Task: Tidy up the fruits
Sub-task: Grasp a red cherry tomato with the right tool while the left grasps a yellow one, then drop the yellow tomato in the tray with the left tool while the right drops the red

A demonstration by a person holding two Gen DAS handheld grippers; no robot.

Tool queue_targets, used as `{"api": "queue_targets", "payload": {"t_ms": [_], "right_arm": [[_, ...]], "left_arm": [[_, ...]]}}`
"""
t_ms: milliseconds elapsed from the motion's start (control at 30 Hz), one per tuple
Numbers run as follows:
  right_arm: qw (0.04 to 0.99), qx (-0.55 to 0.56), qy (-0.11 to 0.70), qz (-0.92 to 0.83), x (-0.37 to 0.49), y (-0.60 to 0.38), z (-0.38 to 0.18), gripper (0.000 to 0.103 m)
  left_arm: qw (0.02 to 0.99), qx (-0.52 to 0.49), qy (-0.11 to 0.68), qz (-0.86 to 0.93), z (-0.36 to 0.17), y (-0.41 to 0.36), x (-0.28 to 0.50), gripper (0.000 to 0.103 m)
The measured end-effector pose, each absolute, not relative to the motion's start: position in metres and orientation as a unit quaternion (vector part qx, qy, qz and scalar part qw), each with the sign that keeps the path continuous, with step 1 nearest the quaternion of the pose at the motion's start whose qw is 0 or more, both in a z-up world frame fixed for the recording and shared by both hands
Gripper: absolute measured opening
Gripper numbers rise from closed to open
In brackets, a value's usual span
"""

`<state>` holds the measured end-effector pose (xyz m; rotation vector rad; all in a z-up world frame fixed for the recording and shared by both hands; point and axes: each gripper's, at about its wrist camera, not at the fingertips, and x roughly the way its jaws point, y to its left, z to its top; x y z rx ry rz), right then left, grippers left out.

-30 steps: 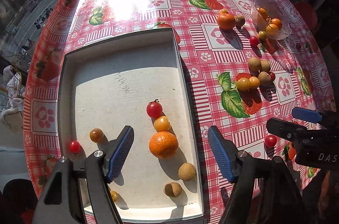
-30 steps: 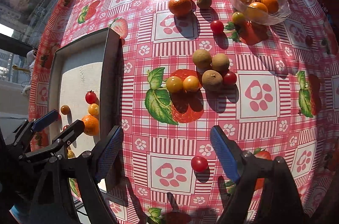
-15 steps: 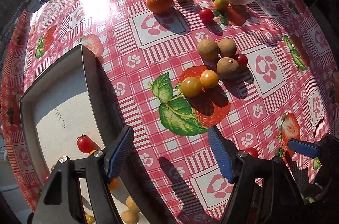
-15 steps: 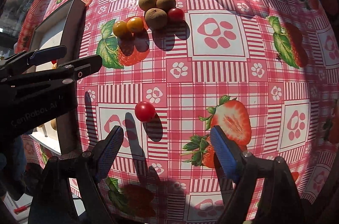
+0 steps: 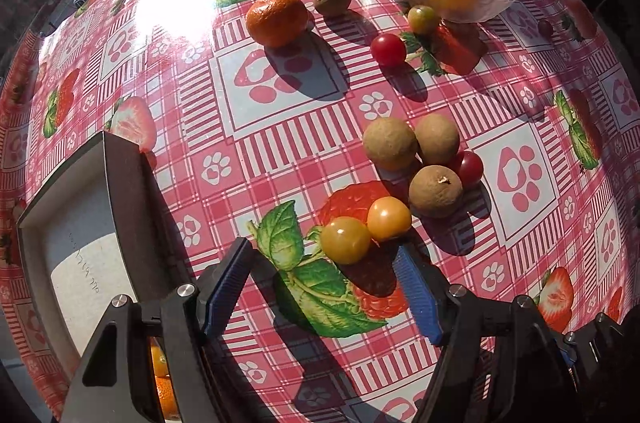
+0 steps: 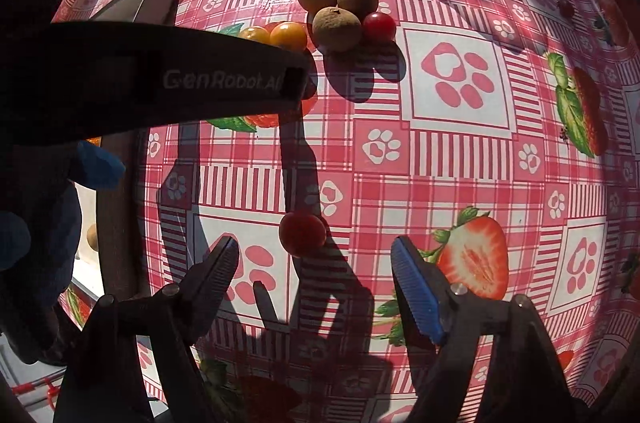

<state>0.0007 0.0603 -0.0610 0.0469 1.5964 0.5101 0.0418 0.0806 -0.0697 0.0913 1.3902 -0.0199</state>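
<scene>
Red cherry tomato point(image 6: 302, 234) between closing right gripper point(image 6: 316, 255) jaws, untouched.

tray point(image 5: 120, 183) cropped, orange point(image 5: 162, 389) (behind finger) hidden

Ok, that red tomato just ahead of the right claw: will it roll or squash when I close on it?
Probably rolls: the red tomato is round and sits loose on a smooth, glossy tablecloth, so an off-centre touch may nudge it away. Likely light for its size. Its thin, shiny skin suggests it could bruise or split if pinched hard. The right claw is closing, pads not yet touching.
</scene>
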Motion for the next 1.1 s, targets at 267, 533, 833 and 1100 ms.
{"api": "queue_targets", "payload": {"t_ms": [267, 533, 833, 1100], "right_arm": [[0.674, 0.014, 0.7, 0.236, 0.015, 0.079, -0.057, 0.024], [0.666, 0.069, 0.702, 0.242, 0.024, 0.055, -0.053, 0.024], [0.664, 0.092, 0.704, 0.233, 0.029, 0.02, -0.052, 0.024], [0.669, 0.092, 0.7, 0.232, 0.012, 0.006, -0.039, 0.024]], "left_arm": [[0.769, 0.033, 0.638, -0.018, -0.064, 0.071, 0.037, 0.042], [0.773, 0.005, 0.633, -0.037, -0.053, 0.067, 0.026, 0.02], [0.784, -0.023, 0.62, -0.034, -0.032, 0.088, 0.007, 0.021], [0.795, -0.042, 0.605, -0.024, -0.011, 0.109, -0.014, 0.021]]}}
